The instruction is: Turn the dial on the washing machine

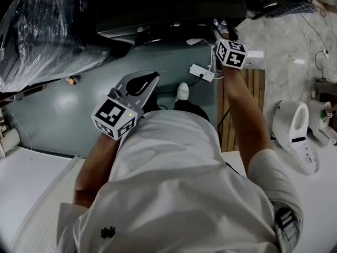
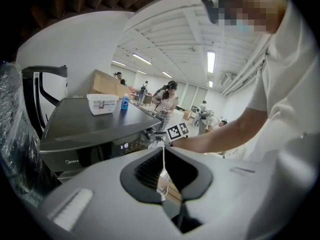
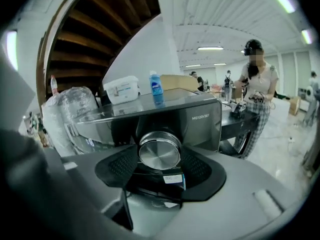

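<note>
Silver and round, the dial (image 3: pixel 160 150) sits on the front of the dark washing machine (image 3: pixel 200 121), at its right end, and the right gripper (image 3: pixel 160 158) has its jaws closed on it, one black pad against each side. On the machine's flat top stand a white tub (image 3: pixel 121 90) and a blue bottle (image 3: pixel 156 89), close together. A bundle wrapped in clear plastic (image 3: pixel 70 109) stands just beside the machine. In the head view the right gripper (image 1: pixel 221 31) reaches out to the machine's front edge, the arm stretched forward, while the left gripper (image 1: pixel 138 84) hangs back near the person's body, well apart from the machine (image 1: pixel 168 9). The left gripper (image 2: pixel 164 156) has its jaws only narrowly apart, with nothing between them. A white power strip (image 1: pixel 202 73) lies on the grey-green floor (image 1: pixel 63 120) below.
</note>
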`<move>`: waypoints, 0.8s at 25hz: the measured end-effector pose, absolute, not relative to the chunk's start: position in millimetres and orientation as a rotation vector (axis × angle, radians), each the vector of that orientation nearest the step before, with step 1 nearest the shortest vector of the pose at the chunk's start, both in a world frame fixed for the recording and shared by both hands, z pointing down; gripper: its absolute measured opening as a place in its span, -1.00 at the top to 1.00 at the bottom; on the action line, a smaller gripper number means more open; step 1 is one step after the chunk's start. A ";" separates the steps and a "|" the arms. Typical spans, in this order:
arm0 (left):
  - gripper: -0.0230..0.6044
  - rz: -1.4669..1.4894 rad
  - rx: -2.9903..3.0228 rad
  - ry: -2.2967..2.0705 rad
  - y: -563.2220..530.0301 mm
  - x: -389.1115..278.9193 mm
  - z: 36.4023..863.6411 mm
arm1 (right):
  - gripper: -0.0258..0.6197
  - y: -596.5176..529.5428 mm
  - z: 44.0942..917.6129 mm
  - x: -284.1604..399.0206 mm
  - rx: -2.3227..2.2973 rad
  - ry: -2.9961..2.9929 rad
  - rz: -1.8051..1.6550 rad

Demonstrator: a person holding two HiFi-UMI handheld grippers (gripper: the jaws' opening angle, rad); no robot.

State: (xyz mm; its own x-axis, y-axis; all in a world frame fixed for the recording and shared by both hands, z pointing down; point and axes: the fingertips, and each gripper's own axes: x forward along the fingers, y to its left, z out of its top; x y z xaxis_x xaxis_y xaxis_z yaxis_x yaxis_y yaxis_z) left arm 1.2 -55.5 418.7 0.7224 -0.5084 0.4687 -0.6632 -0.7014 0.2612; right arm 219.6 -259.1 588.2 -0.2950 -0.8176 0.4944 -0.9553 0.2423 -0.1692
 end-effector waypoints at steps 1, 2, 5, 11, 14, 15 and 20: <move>0.74 0.511 2.513 -0.899 -55.8 1.7 418.5 | 0.09 -259.1 588.2 220.6 1.658 -2.231 0.687; 0.74 0.511 2.514 -0.897 -55.9 2.3 418.4 | 0.09 -259.1 588.2 221.3 1.667 -2.241 0.717; 0.74 0.513 2.516 -0.891 -55.5 4.3 418.3 | 0.08 -258.9 587.2 221.6 1.661 -2.247 0.692; 0.74 0.516 2.516 -0.891 -53.7 3.7 417.5 | 0.08 -252.0 582.1 223.0 1.601 -2.210 0.482; 0.74 0.516 2.516 -0.890 -54.2 4.2 417.3 | 0.08 -249.0 579.4 218.2 1.544 -2.191 0.339; 0.74 0.516 2.517 -0.888 -54.1 5.1 416.9 | 0.08 -248.2 579.0 215.7 1.522 -2.181 0.294; 0.74 0.514 2.521 -0.883 -52.2 5.6 417.3 | 0.08 -247.7 590.7 205.9 1.453 -2.113 0.140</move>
State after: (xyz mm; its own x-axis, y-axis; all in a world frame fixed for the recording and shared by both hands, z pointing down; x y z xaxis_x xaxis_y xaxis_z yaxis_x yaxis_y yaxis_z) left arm 5.6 -52.2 417.3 0.7302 -0.4977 0.4680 -0.6525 -0.7111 0.2619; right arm 205.9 -247.7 590.7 -0.2510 -0.8269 0.5032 -0.8861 0.4055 0.2245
